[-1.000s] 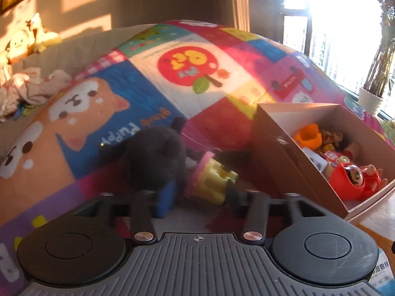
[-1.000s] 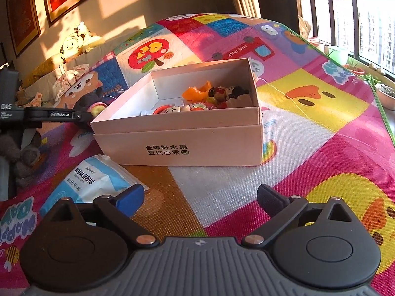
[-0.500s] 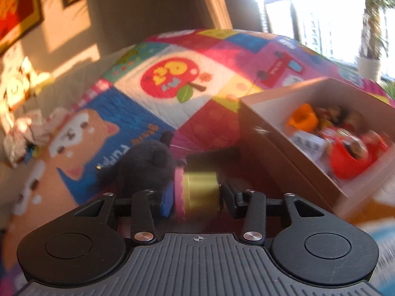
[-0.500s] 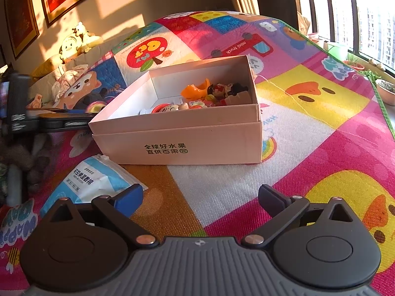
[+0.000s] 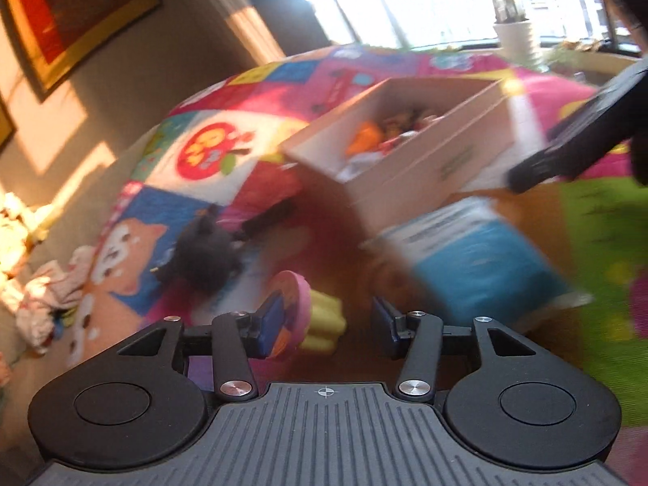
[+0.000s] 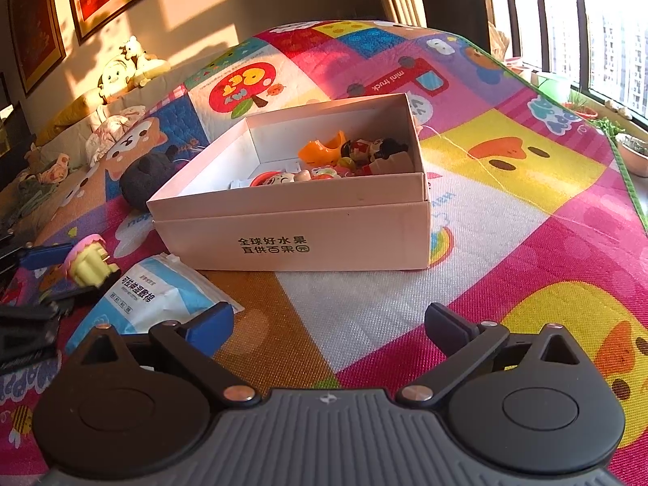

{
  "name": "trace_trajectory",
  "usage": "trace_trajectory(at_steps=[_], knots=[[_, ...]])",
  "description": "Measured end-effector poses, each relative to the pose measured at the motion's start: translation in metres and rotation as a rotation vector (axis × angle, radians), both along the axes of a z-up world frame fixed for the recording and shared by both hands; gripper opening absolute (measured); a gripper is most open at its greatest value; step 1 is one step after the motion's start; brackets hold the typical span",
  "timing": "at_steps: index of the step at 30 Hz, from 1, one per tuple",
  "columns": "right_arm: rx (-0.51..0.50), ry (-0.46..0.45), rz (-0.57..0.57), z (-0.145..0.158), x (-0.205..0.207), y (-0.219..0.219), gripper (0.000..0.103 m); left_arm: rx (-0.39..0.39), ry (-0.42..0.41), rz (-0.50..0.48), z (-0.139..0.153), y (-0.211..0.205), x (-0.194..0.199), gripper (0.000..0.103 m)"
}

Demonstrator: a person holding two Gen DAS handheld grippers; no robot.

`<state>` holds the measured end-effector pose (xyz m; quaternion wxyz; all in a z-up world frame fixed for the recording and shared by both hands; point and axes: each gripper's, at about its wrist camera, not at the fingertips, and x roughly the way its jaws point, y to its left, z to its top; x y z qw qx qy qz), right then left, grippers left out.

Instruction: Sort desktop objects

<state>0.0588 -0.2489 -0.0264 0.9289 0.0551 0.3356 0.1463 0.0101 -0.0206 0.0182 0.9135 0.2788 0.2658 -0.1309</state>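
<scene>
Left gripper (image 5: 324,326) jaws just widened, pink-and-yellow toy (image 5: 305,316) loose against left pad; light hard plastic, pinch its yellow body

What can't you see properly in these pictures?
- Left wrist view: the box and blue-and-white packet are motion-blurred; print unreadable.
- Right wrist view: the box wall hides part of the toys and dark plush.
- Right wrist view: the left gripper is cut off by the edge.

Matt cardboard box (image 6: 291,239), woven glossy play mat (image 6: 506,243), fuzzy dark plush toy (image 6: 148,174)
</scene>
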Motion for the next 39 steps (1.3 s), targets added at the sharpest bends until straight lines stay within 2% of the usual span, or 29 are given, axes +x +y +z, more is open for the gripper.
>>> trace_trajectory(at_steps=[3,5,7,8,10,12,15,18,19,20,22,24,27,30,32,34,37,39], knots=[[-0.013,-0.006,-0.005,0.0,-0.002,0.002,0.101,-0.035,0.041,-0.069,0.0,-0.013,-0.012,0.055],[-0.02,-0.011,-0.005,0.001,-0.002,0.002,0.101,-0.09,0.089,-0.094,0.001,-0.016,-0.016,0.058],[-0.024,-0.015,-0.008,0.001,-0.003,0.002,0.101,-0.141,0.109,-0.092,0.003,-0.015,-0.019,0.066],[-0.026,-0.017,-0.011,0.001,-0.003,0.002,0.101,-0.159,0.097,-0.082,0.006,-0.013,-0.021,0.069],[-0.024,-0.031,-0.02,0.002,-0.005,0.001,0.101,-0.183,0.055,-0.036,0.013,-0.006,-0.021,0.086],[-0.014,-0.061,-0.015,0.008,-0.011,0.001,0.101,-0.199,0.026,0.033,0.017,0.004,-0.018,0.089],[0.057,-0.088,0.114,0.025,-0.024,0.01,0.101,-0.22,0.025,0.123,0.017,0.02,-0.008,0.092],[0.019,-0.114,0.267,0.037,-0.035,0.038,0.101,-0.258,0.055,0.168,0.011,0.03,0.006,0.092],[-0.011,-0.113,0.293,0.037,-0.036,0.047,0.098,-0.273,0.068,0.183,0.007,0.034,0.011,0.092],[-0.056,-0.102,0.316,0.033,-0.035,0.058,0.085,-0.29,0.083,0.199,0.004,0.037,0.017,0.092],[-0.119,-0.051,0.344,0.024,-0.029,0.071,0.068,-0.324,0.106,0.219,0.0,0.041,0.024,0.092],[-0.114,-0.04,0.34,0.025,-0.028,0.068,0.065,-0.353,0.117,0.221,-0.003,0.043,0.028,0.092],[-0.165,-0.061,0.254,0.028,-0.027,0.055,0.064,-0.386,0.131,0.221,-0.005,0.04,0.036,0.092],[-0.163,-0.023,0.173,0.03,-0.021,0.036,0.064,-0.377,0.128,0.234,-0.009,0.033,0.048,0.086],[-0.134,0.001,0.155,0.037,-0.02,0.024,0.071,-0.366,0.138,0.253,-0.011,0.03,0.056,0.066],[-0.099,0.004,0.152,0.048,-0.02,0.016,0.071,-0.38,0.156,0.265,-0.011,0.03,0.059,0.047],[-0.067,-0.05,0.158,0.076,-0.022,0.01,0.077,-0.418,0.175,0.244,-0.007,0.028,0.05,0.047],[-0.054,-0.093,0.172,0.096,-0.019,0.015,0.08,-0.45,0.189,0.172,-0.004,0.019,0.034,0.048]])
